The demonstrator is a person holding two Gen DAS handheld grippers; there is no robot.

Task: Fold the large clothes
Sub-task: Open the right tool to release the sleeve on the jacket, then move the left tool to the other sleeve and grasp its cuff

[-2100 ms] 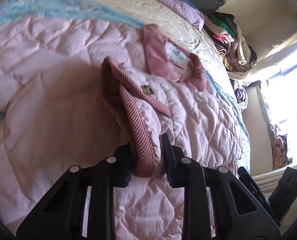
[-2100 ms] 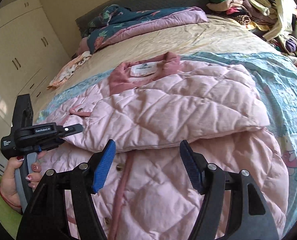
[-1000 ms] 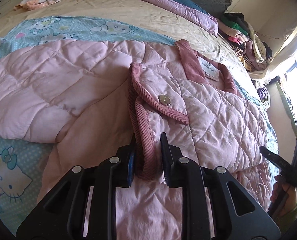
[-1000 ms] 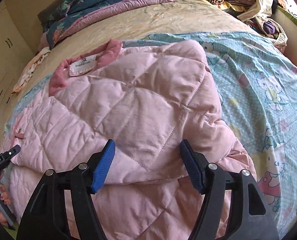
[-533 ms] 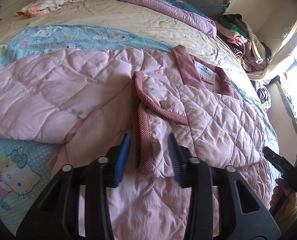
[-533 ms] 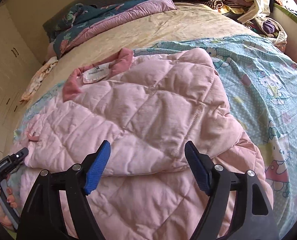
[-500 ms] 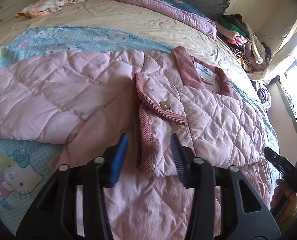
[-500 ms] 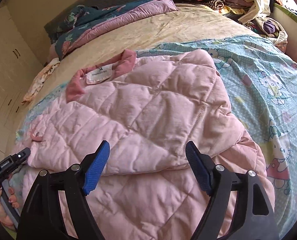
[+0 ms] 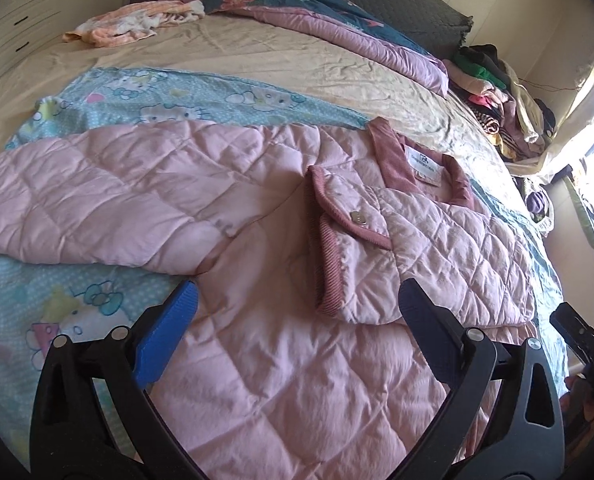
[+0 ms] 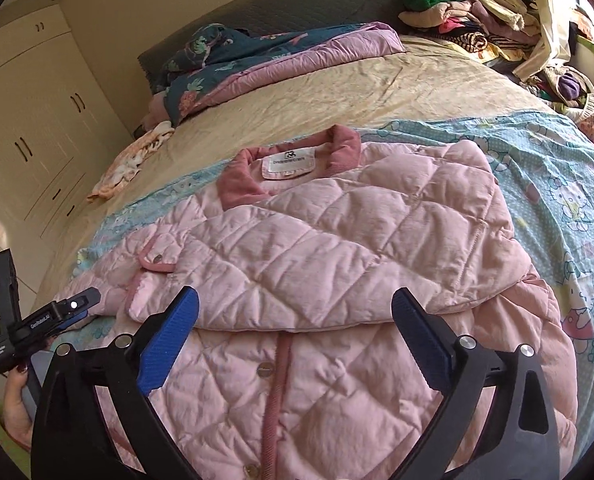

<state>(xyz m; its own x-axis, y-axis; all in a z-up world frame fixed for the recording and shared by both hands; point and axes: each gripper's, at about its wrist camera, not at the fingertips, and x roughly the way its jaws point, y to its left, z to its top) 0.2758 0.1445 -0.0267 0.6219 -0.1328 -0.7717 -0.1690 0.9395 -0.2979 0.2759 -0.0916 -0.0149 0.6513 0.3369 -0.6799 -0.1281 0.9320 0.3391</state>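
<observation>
A pink quilted jacket (image 9: 277, 360) lies front up on the bed, collar with a white label (image 9: 425, 162) at the far end. One sleeve (image 9: 437, 256) is folded across the chest, its ribbed cuff (image 9: 329, 268) with a snap lying flat. The other sleeve (image 9: 97, 208) stretches out to the left. My left gripper (image 9: 297, 320) is open and empty, above the jacket just short of the cuff. In the right wrist view the jacket (image 10: 337, 248) shows with the folded sleeve across it. My right gripper (image 10: 293, 320) is open and empty above the button placket (image 10: 275, 380).
The jacket lies on a blue cartoon-print sheet (image 9: 157, 100) over a beige bed (image 9: 257, 56). A rolled quilt (image 10: 281, 60) and a small towel (image 9: 133, 28) lie at the far end. A heap of clothes (image 10: 469, 12) sits at the right. White cupboards (image 10: 25, 128) stand at the left.
My left gripper let go of the sleeve cuff, opened wide and drew back. The cuff now lies flat on the jacket. My right gripper stayed open and pulled back slightly.
</observation>
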